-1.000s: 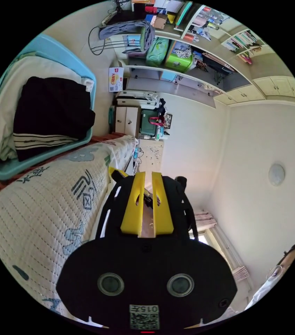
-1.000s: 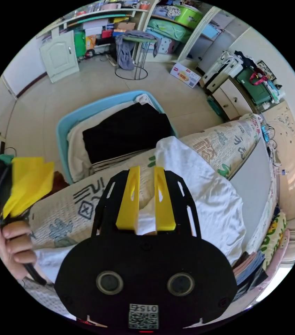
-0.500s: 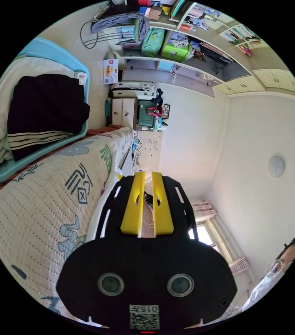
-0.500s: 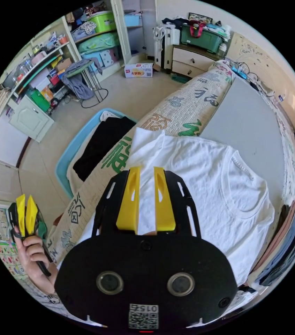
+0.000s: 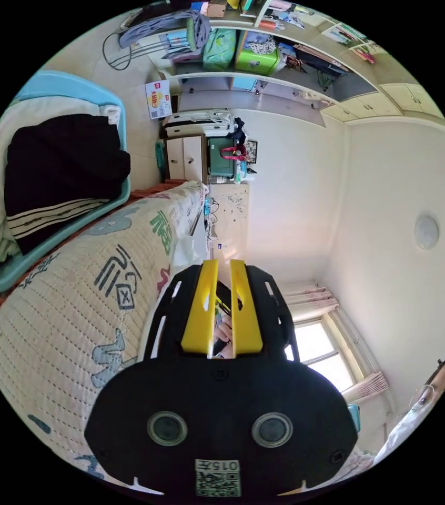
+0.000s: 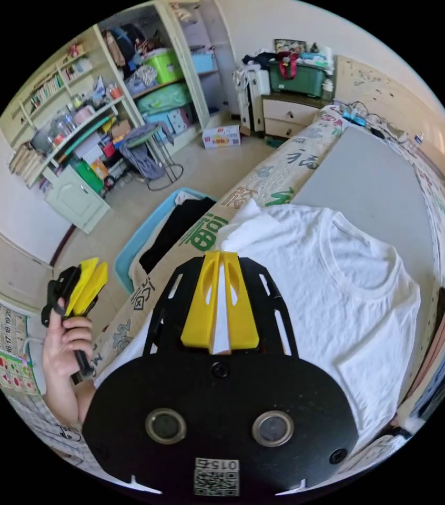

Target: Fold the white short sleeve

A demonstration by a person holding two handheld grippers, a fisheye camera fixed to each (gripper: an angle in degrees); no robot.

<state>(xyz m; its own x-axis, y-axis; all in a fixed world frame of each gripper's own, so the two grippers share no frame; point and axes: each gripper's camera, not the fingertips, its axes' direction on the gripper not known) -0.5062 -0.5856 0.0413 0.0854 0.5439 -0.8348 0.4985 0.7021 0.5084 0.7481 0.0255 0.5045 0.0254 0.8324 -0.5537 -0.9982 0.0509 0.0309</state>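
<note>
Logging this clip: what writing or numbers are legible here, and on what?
Nothing can be quoted reliably.
Quilted bed cover: large stylised characters, not decipherable.
Cardboard box: print too small.
Wall chart: grid figures blurred.
The white short sleeve: no print visible.

Shirt hem hidden (behind gripper).

grey mattress bare beyond shirt
</note>
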